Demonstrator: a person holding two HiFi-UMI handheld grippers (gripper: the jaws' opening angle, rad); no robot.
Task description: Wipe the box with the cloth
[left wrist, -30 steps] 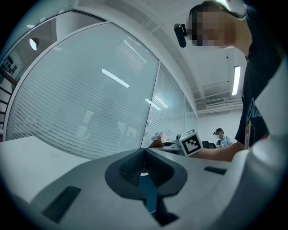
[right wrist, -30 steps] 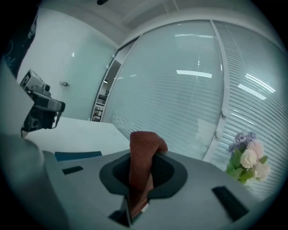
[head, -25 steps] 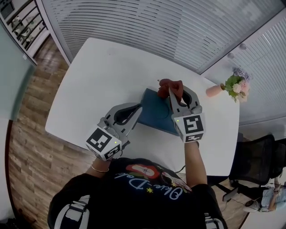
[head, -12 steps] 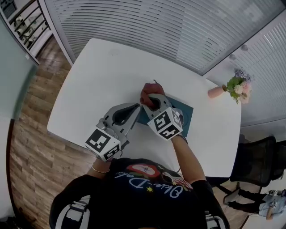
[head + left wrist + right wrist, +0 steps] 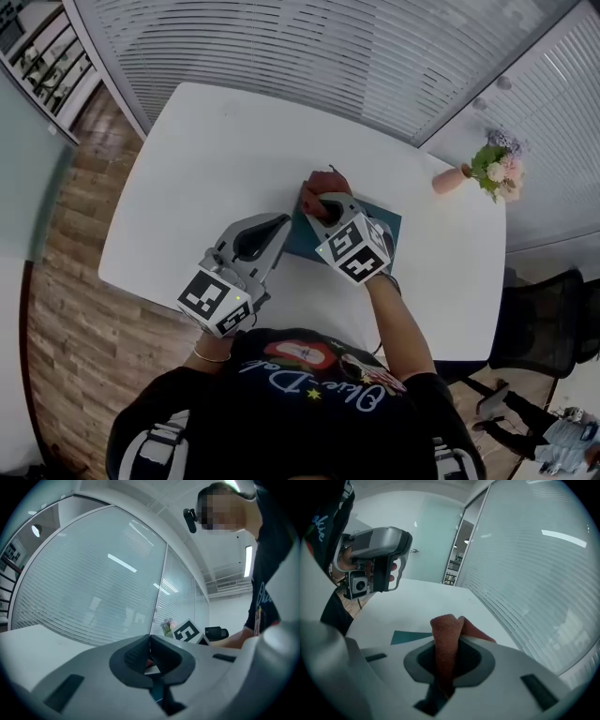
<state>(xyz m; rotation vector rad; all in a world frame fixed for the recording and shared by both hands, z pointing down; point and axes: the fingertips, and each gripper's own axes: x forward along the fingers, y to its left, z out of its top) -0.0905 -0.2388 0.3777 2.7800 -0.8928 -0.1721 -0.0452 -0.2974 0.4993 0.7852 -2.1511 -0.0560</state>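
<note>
Right gripper view: the right gripper (image 5: pixel 450 645) is clamped on the red cloth (image 5: pixel 444 629); only the head view shows the cloth atop the teal box (image 5: pixel 388 228) on the white table (image 5: pixel 206 150); the left gripper (image 5: pixel 150 640), jaws together, sits just beside the box.

The right hand-held gripper (image 5: pixel 325 206) and cloth (image 5: pixel 317 186) cover most of the box (image 5: pixel 390 228). The cloth's lower end is hidden between the jaws.

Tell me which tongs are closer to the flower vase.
Right. The right tongs, holding the cloth over the box, are left of the vase; the left tongs lie farther left.
</note>
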